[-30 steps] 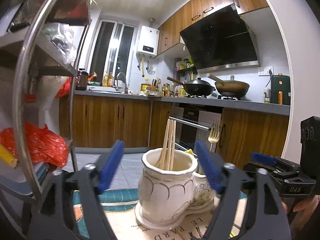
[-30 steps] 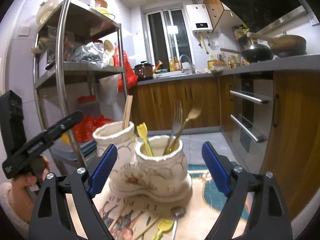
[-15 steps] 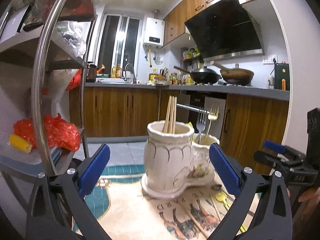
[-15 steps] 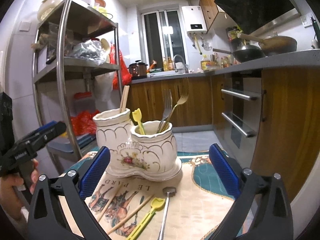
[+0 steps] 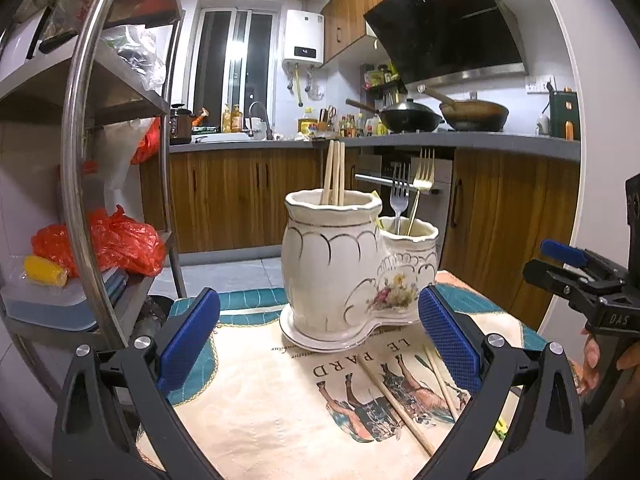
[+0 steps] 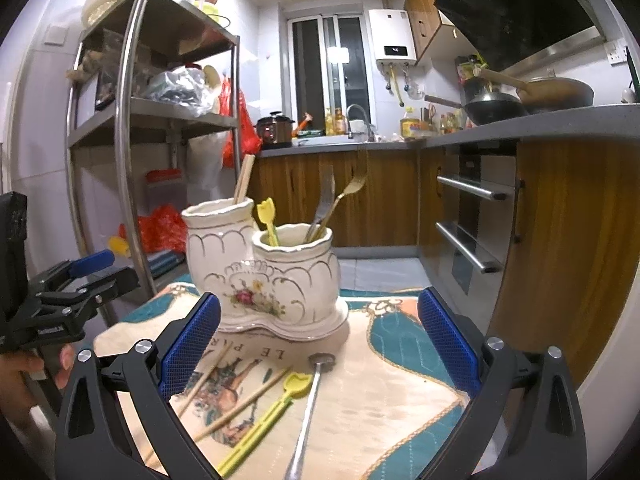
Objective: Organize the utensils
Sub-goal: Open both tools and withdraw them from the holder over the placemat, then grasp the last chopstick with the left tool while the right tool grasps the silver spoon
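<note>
A white ceramic double utensil holder [image 5: 352, 276] [image 6: 264, 276] stands on a printed cloth. Its taller cup holds wooden chopsticks [image 5: 334, 172]; the lower cup holds a silver fork [image 5: 399, 200], a gold fork [image 5: 420, 184] and a yellow utensil [image 6: 267, 216]. Loose on the cloth lie two chopsticks [image 5: 396, 404] [image 6: 248, 404], a yellow utensil [image 6: 264, 424] and a metal utensil [image 6: 310, 408]. My left gripper [image 5: 320, 344] is open and empty, short of the holder. My right gripper [image 6: 320, 344] is open and empty above the loose utensils.
A steel shelf rack [image 5: 84, 184] [image 6: 132, 152] stands to the left with a red bag [image 5: 104, 240]. Kitchen counter with woks [image 5: 412, 120] and oven [image 6: 472, 232] lie behind. The cloth's edge [image 6: 404, 344] is teal.
Both grippers have pulled back from the holder and opened wider; the holder looks smaller and the loose utensils on the cloth have come into view.
</note>
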`<action>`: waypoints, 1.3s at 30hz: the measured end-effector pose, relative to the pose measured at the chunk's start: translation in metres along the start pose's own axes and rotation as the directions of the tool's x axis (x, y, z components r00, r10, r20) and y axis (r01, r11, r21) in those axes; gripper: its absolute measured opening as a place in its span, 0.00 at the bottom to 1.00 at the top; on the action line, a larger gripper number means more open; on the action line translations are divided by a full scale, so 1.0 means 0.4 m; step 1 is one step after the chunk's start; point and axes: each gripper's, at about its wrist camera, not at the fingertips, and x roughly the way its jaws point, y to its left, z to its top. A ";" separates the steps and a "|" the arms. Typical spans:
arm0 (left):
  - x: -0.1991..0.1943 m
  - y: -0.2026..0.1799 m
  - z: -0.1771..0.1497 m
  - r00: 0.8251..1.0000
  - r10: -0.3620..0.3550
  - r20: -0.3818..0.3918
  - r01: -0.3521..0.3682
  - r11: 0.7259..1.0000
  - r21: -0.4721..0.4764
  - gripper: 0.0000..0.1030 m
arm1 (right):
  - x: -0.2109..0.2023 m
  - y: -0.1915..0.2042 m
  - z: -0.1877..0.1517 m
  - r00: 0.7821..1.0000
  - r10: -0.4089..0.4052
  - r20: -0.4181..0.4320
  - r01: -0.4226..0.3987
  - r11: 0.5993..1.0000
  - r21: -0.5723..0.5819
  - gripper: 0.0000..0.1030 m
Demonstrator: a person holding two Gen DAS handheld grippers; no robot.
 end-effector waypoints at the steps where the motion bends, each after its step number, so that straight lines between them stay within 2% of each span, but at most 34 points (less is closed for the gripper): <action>1: -0.001 -0.004 0.000 1.000 -0.001 0.001 0.001 1.000 0.003 0.95 | 0.001 -0.003 0.000 1.000 -0.002 -0.004 0.002 1.000 0.002 0.95; 6: 0.014 -0.018 0.003 0.998 -0.018 -0.061 0.017 1.000 -0.014 0.95 | 0.003 -0.025 -0.003 0.999 -0.018 -0.033 0.019 1.000 0.013 0.95; 11: 0.019 -0.035 0.006 0.995 -0.015 -0.097 0.015 1.000 0.004 0.95 | 0.005 -0.037 -0.016 0.997 -0.033 -0.071 0.034 0.999 0.018 0.95; 14: 0.029 -0.046 -0.003 0.989 -0.024 -0.147 0.027 1.000 0.014 0.95 | 0.013 -0.044 -0.025 0.994 -0.040 -0.103 0.043 0.999 0.023 0.95; 19: 0.073 -0.066 -0.042 0.952 -0.040 -0.304 0.054 0.998 0.039 0.95 | 0.035 -0.056 -0.039 0.981 -0.059 -0.187 0.066 0.997 0.031 0.95; 22: 0.085 -0.069 -0.066 0.936 -0.040 -0.349 0.060 0.997 0.045 0.95 | 0.052 -0.061 -0.058 0.965 -0.071 -0.253 0.081 0.996 0.029 0.95; 24: 0.092 -0.071 -0.076 0.927 -0.046 -0.372 0.066 0.997 0.041 0.94 | 0.065 -0.064 -0.074 0.950 -0.073 -0.303 0.086 0.996 0.031 0.95; 28: 0.106 -0.080 -0.091 0.907 -0.062 -0.418 0.086 0.996 0.039 0.92 | 0.081 -0.056 -0.091 0.935 -0.056 -0.351 0.067 0.998 0.020 0.95; 37: 0.124 -0.107 -0.122 0.871 -0.086 -0.484 0.140 0.987 0.077 0.75 | 0.105 -0.012 -0.114 0.905 -0.023 -0.425 0.009 0.999 -0.035 0.92; 39: 0.122 -0.109 -0.123 0.869 -0.090 -0.487 0.147 0.986 0.079 0.70 | 0.110 -0.008 -0.117 0.899 -0.022 -0.436 0.004 0.999 -0.042 0.86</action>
